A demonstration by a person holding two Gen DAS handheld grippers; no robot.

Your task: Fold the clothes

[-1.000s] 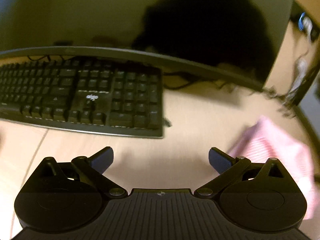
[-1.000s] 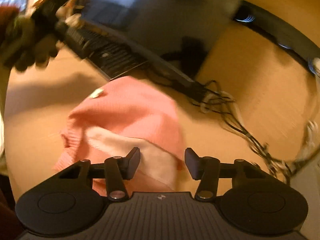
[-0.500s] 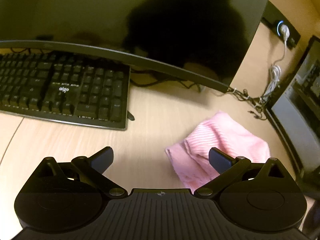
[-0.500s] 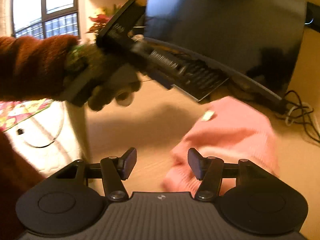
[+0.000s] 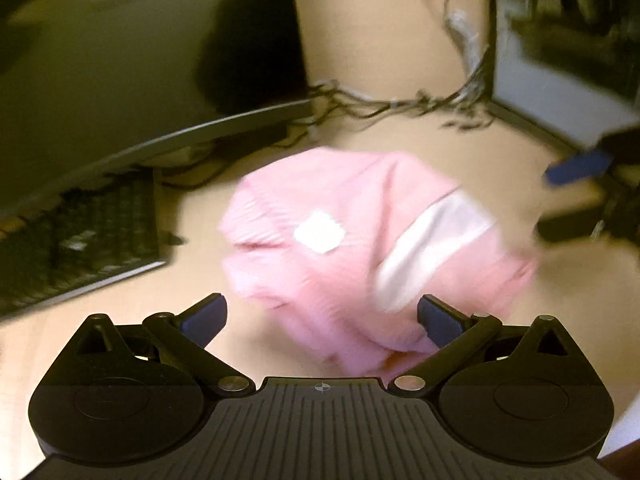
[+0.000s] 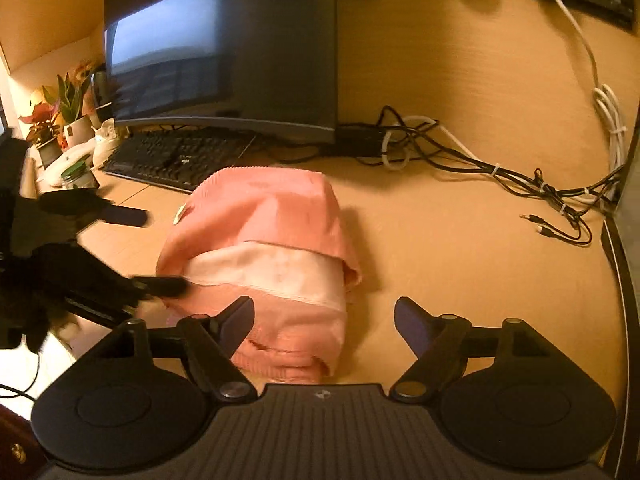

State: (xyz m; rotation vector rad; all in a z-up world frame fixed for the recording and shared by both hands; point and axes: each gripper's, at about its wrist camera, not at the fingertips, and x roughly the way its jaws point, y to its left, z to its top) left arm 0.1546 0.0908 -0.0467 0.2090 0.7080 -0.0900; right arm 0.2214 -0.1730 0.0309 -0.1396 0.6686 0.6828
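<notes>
Pink garment [image 6: 264, 248] lies bundled on wooden desk [image 6: 460, 220] before monitor [image 6: 224, 48]; left fingers [image 5: 436, 316] wide, right fingers [image 6: 236, 320] opening

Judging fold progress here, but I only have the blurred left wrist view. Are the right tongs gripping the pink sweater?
Observer: No. The right tongs are opening; the sweater's near corner lies between them, unpinched.
Operator: Is the sweater spread out?
Observer: No, it is a bunched heap, layers stacked at its near end.
Operator: What's past the keyboard?
Observer: Potted plants at the desk's edge.
</notes>
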